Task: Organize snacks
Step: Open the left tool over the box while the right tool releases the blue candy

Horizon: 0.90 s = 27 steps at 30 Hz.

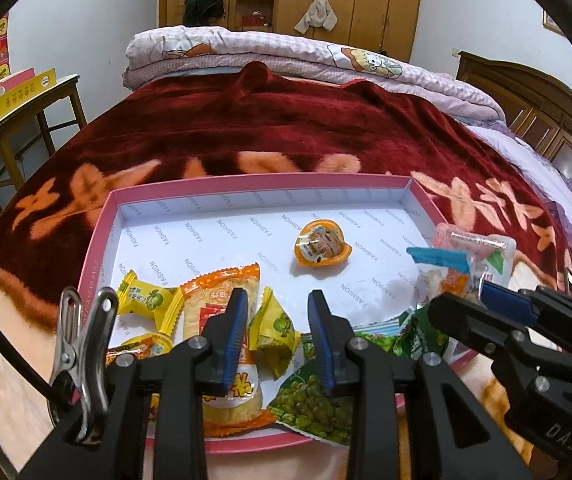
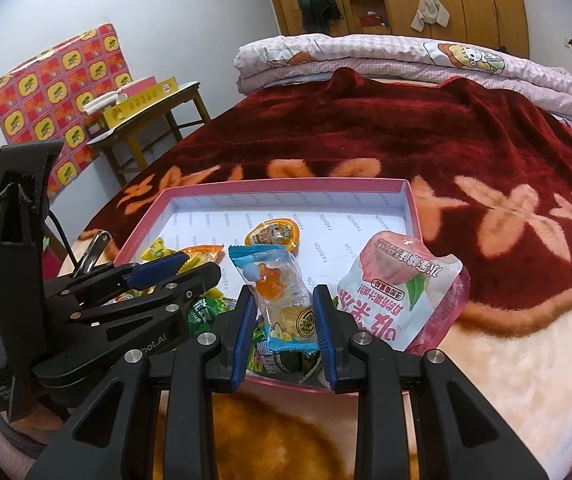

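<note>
Pink tray [image 1: 98,240] on bed, red blanket [image 1: 286,120] beneath. Right gripper [image 2: 284,316] at tray's 5 o'clock corner, jaws pinching clear candy packet [image 2: 282,300]; pink pouch [image 2: 401,292] just beside, at 3 o'clock. Left gripper [image 1: 274,336] over snack pile at 7 o'clock, jaws slightly spread, gripping nothing. Orange jelly cup [image 1: 323,243] alone mid-tray.
</note>
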{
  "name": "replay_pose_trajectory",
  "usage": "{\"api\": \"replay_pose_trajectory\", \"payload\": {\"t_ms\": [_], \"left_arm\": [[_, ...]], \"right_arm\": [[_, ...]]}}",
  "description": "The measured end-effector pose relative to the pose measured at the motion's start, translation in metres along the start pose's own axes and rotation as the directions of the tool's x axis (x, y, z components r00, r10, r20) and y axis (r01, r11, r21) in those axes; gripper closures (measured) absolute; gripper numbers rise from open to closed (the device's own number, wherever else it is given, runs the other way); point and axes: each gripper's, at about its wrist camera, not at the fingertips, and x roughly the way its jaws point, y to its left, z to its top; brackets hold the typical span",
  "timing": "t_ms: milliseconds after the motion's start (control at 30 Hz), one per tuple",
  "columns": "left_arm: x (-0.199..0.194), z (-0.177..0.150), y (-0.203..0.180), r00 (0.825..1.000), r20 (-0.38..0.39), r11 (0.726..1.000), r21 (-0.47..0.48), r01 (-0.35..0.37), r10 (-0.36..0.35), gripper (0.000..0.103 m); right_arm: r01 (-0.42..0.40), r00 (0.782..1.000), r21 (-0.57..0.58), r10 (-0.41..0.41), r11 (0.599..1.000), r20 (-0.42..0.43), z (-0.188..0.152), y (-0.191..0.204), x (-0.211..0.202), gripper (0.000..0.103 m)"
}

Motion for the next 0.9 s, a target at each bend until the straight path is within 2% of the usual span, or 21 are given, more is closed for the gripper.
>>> {"api": "replay_pose_trajectory", "payload": {"t_ms": [367, 467, 533, 900], "left_arm": [[-0.0008, -0.0016, 0.0037, 1.0, -0.001, 1.0, -0.006, 0.006, -0.006, 0.071], [-0.0011, -0.0022, 0.0042, 1.0, -0.002, 1.0, -0.008, 0.006, -0.006, 0.071], [-0.0011, -0.002, 0.0039, 1.0, -0.002, 1.0, -0.007, 0.005, -0.005, 0.07], [-0.0044, -0.0034, 0.006, 1.0, -0.006, 1.0, -0.02, -0.015, 0.015, 0.059]], "right_arm": [[0.002, 1.0, 0.038, -0.001, 0.999, -0.01, 0.0025, -0.0044, 0.0076, 0.071], [0.001, 1.0, 0.05, -0.001, 0.999, -0.006, 0.0023, -0.006, 0.0072, 0.062], [-0.004, 1.0, 0.048, 0.004, 0.999, -0.001, 0.0023, -0.0051, 0.0058, 0.051], [-0.022, 1.0, 0.029, 0.021, 0.999, 0.013, 0.0005, 0.0016, -0.001, 0.043]]}}
